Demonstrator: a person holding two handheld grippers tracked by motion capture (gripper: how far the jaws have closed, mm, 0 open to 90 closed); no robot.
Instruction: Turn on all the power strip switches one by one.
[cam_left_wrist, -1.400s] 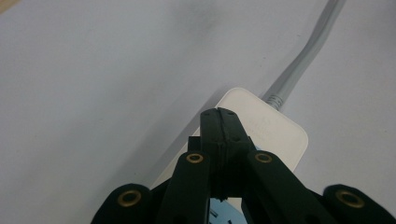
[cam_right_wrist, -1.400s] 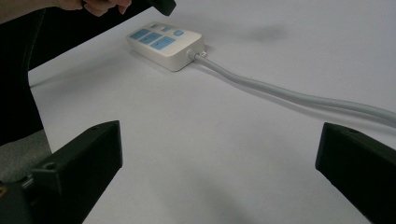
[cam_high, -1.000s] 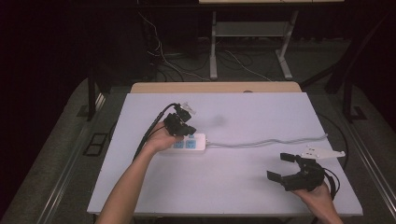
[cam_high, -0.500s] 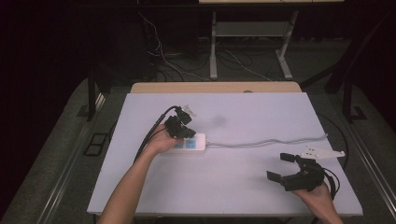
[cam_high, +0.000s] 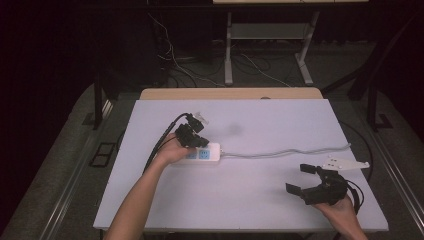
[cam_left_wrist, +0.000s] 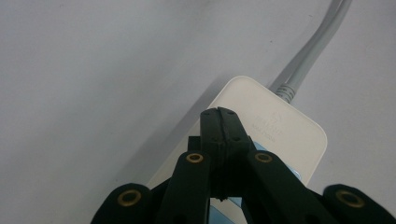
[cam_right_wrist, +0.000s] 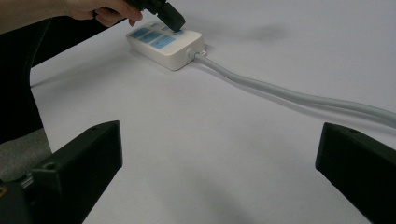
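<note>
Nearest the person, the right gripper (cam_high: 306, 184) rests on the white table (cam_high: 260, 210) with its jaws spread wide and nothing between them. Ahead of those open jaws lies bare tabletop, and beyond it the grey cable (cam_right_wrist: 299, 99) crosses from the far side toward the power strip (cam_right_wrist: 163, 44). Off to the outer side of the right gripper, near the table edge, a flat white plug piece (cam_high: 345, 163) lies at the cable's free end; its exact form is too small to tell.

Farther out, the left gripper (cam_left_wrist: 219, 114) stands over the power strip (cam_left_wrist: 275, 135) with its jaws pressed together, tips down against the strip's top face near the cable end. Nothing is clamped between the jaws. Blue socket panels (cam_right_wrist: 152, 36) show just behind the tips, toward the hand. The left hand (cam_high: 172, 152) sits at the strip's near end.

Status, as a judgement: the closed tips appear to be pressing the strip's top surface, possibly a switch or button, though no button is distinguishable under them. The approach and contact are complete. Remaining: confirming the press, lifting the left gripper clear, and any handling of the cable or plug piece, which the right gripper has not yet approached.
</note>
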